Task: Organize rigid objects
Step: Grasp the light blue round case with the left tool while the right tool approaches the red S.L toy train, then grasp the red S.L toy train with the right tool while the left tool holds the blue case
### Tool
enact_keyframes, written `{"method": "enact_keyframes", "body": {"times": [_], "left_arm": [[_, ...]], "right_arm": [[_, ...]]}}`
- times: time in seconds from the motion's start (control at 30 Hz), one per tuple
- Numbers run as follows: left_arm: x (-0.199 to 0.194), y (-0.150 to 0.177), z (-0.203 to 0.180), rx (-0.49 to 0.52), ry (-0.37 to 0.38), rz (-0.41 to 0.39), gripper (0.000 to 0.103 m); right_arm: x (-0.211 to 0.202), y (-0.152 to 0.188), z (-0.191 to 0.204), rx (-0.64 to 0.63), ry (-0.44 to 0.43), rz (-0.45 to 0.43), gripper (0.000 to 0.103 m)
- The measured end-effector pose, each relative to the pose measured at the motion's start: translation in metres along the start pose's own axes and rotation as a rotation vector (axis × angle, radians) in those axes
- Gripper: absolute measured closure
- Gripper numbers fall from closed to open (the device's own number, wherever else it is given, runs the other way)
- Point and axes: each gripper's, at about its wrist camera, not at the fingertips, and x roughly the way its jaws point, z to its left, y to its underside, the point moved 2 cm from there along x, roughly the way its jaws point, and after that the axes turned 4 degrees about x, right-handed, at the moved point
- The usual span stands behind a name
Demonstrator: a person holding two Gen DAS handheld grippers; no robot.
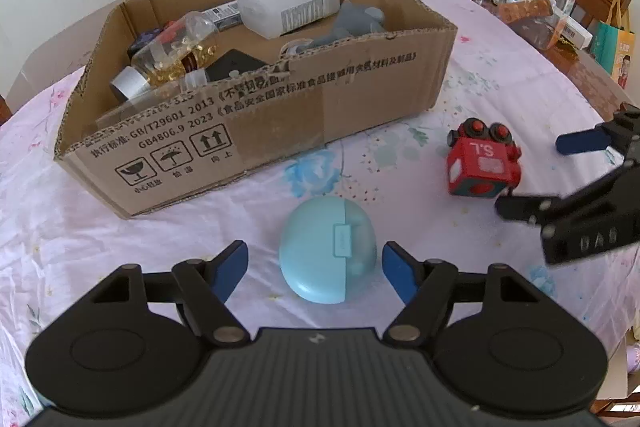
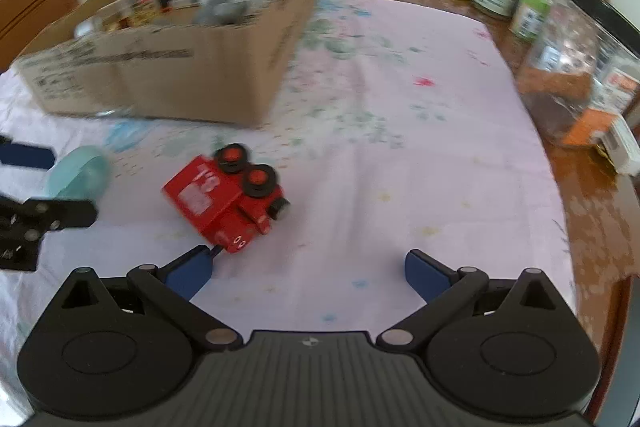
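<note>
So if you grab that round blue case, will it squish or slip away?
Probably no squishing: the blue case looks like hard, smooth plastic. Its domed sides could slip between the open left gripper fingers, so squeeze across the middle. It looks small and likely light, and it might rock or slide on the tablecloth if nudged.

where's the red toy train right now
The red toy train lies on its side on the tablecloth, right of the blue case, in front of the cardboard box, near the right gripper.
</note>
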Motion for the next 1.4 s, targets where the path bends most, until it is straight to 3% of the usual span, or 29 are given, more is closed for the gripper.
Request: {"method": "enact_keyframes", "body": {"times": [0.27,0.3,0.37,0.43,0.57,0.87,1.17,1.4], "left_arm": [[0.004,0.001,0.004,-0.034,0.018,0.000,0.030],[0.004,0.001,0.003,-0.031,0.018,-0.003,0.032],[0.001,-0.001,0.002,-0.026,0.027,-0.011,0.046],[0.001,-0.002,0.001,-0.023,0.037,-0.011,0.051],[0.001,-0.003,0.000,-0.026,0.030,-0.009,0.051],[-0.003,0.006,0.026,-0.067,-0.022,0.013,0.051],[-0.004,0.012,0.038,-0.090,-0.022,0.009,0.051],[-0.004,0.013,0.040,-0.105,-0.023,0.001,0.051]], "right_arm": [[0.002,0.000,-0.007,0.034,0.022,-0.007,0.000],[0.002,0.000,-0.007,0.036,0.024,-0.009,0.000],[0.001,0.001,-0.007,0.038,0.026,-0.012,0.000],[0.000,0.001,-0.007,0.039,0.027,-0.011,0.000],[0.000,-0.001,-0.004,0.042,0.021,0.019,0.000],[-0.008,-0.002,0.043,-0.027,-0.152,0.013,0.004],[0.012,-0.022,0.063,-0.045,-0.127,-0.028,0.007],[0.017,-0.031,0.063,-0.066,-0.054,-0.056,0.022]]}}
